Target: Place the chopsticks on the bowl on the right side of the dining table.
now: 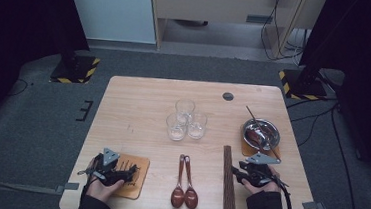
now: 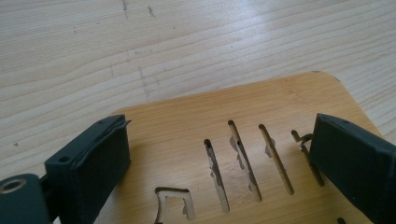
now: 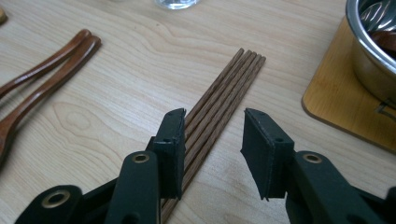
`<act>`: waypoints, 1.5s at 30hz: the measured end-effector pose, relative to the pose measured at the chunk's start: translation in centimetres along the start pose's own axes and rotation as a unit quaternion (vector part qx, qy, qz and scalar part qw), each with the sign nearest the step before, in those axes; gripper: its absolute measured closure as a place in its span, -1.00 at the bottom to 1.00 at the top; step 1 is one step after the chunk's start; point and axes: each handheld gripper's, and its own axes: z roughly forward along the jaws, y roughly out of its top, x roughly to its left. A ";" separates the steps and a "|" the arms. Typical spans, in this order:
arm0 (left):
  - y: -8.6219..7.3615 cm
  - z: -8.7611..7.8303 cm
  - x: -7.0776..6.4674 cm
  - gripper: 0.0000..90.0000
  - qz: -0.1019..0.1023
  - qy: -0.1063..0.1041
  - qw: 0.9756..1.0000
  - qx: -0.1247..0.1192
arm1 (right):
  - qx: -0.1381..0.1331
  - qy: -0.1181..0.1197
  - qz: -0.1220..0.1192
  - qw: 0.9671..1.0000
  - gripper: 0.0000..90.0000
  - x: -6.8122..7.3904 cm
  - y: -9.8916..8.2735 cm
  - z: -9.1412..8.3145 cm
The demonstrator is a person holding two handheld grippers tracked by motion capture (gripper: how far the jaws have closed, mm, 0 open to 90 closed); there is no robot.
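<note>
Right claw (image 3: 210,149): jaws part-open, straddling the bundle of chopsticks (image 3: 219,93), pads not pressing. Chopsticks lie flat on the table (image 3: 140,37), between wooden spoons (image 3: 42,79) and steel bowl (image 3: 369,51). Left claw (image 2: 219,154): wide, over slotted coaster (image 2: 196,126).

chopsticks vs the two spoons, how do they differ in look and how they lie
The chopsticks are thin, straight, ridged sticks packed side by side in one flat bundle; the spoons are only a pair, each with a curved handle and a rounded bowl. The right gripper is over the chopsticks with open jaws, while the spoons lie apart from both grippers. Both are dark wood, lying lengthwise on the table.
</note>
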 end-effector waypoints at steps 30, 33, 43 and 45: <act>0.0 0.0 0.0 -0.91 0.000 0.000 1.000 0.000 | 0.049 0.007 -0.013 0.999 0.55 -0.2 -1.2 1.8; 0.0 0.0 0.0 -0.91 0.000 0.000 1.000 0.000 | 0.052 0.005 -0.011 0.999 0.61 -0.3 -1.3 1.7; 0.0 0.0 0.0 -0.91 0.000 0.000 1.000 0.000 | 0.059 -0.004 0.002 0.998 0.72 -0.8 -1.4 1.4; 0.0 0.0 0.0 -0.91 0.000 0.000 1.000 0.000 | 0.061 -0.005 0.001 0.998 0.75 -0.9 -1.4 1.3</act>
